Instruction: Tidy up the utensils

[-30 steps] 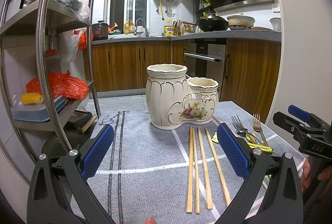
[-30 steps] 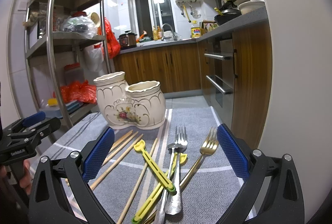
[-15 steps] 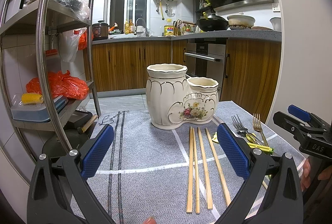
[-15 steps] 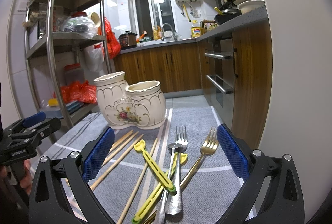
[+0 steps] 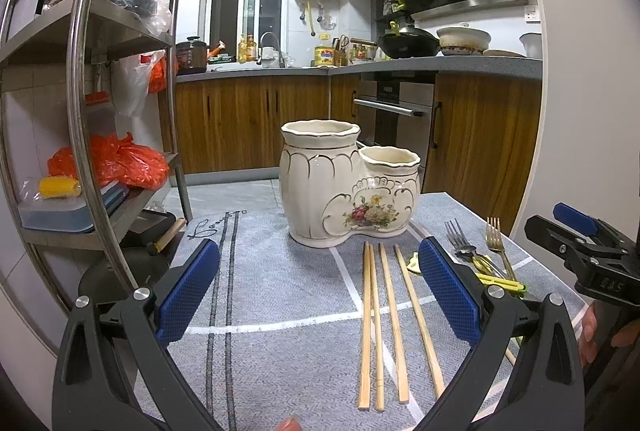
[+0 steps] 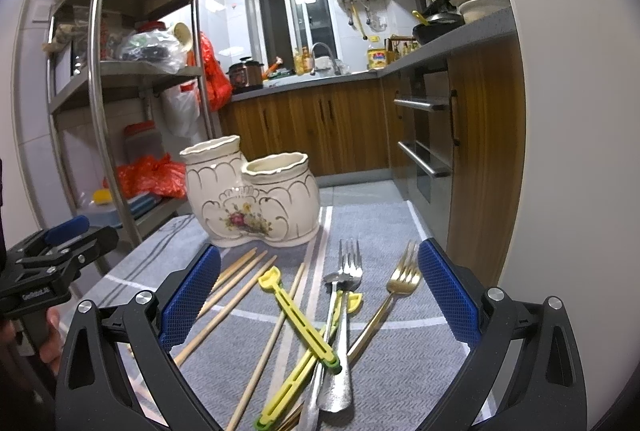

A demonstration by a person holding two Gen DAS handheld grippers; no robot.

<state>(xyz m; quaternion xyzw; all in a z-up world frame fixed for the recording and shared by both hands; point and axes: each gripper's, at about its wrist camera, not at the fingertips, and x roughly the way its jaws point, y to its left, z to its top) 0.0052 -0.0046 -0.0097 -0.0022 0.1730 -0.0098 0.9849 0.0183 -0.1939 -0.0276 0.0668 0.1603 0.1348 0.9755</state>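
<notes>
A cream ceramic double-pot utensil holder (image 5: 344,183) with a flower print stands on the grey mat (image 5: 280,311); it also shows in the right wrist view (image 6: 252,199). Several wooden chopsticks (image 5: 384,323) lie in front of it, between my left gripper's fingers. My left gripper (image 5: 318,295) is open and empty above the mat. My right gripper (image 6: 318,295) is open and empty over yellow tongs (image 6: 298,315), a silver fork (image 6: 344,311), a spoon and a gold fork (image 6: 394,295). More chopsticks (image 6: 236,291) lie to their left.
A steel shelf rack (image 5: 84,111) with bags and boxes stands left of the table. Wooden kitchen cabinets (image 5: 248,123) and an oven lie behind. A white wall (image 6: 560,151) is close on the right. The table's far edge is just behind the holder.
</notes>
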